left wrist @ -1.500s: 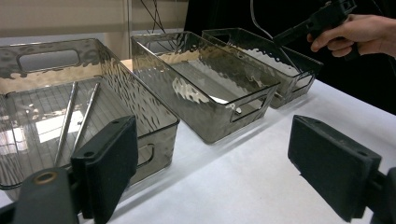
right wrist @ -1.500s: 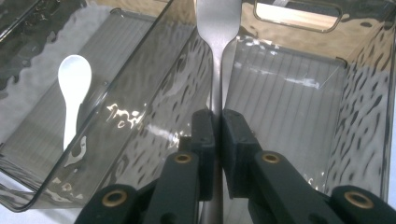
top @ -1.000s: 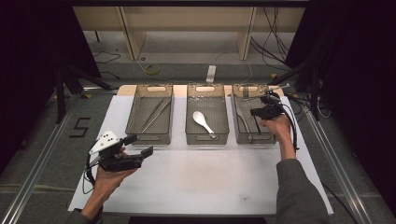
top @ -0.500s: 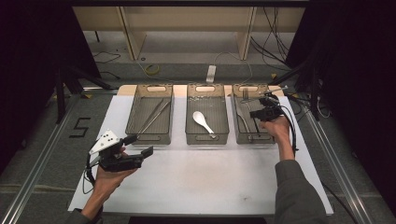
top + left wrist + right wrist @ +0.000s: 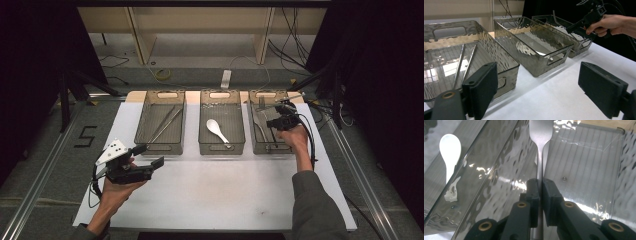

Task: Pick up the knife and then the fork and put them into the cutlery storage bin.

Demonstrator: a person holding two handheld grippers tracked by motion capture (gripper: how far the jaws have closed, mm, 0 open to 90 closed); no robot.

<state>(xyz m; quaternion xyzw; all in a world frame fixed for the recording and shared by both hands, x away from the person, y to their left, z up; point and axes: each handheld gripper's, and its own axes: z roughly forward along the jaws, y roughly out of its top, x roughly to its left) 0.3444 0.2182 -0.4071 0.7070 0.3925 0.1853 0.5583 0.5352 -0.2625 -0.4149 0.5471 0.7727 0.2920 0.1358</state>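
Three clear smoky bins stand in a row at the far side of the white mat. My right gripper (image 5: 275,121) (image 5: 540,192) hovers over the right bin (image 5: 270,150), shut on the handle of a metal fork (image 5: 539,157) that points down into it. The fork's head is cut off by the top edge of the right gripper view. The middle bin (image 5: 221,150) holds a white spoon (image 5: 217,131) (image 5: 449,150). Two metal chopsticks (image 5: 165,124) (image 5: 461,62) lie in the left bin (image 5: 160,149). My left gripper (image 5: 150,155) (image 5: 539,90) is held open and empty above the mat, in front of the left bin.
More metal cutlery (image 5: 264,132) lies in the right bin. The white mat (image 5: 215,195) is bare in front of the bins. Metal rails (image 5: 35,185) run along both table sides, and cables trail on the floor beyond the bins.
My right gripper has edged slightly toward me and to the left with the fork still clamped. The left gripper has stayed where it was.
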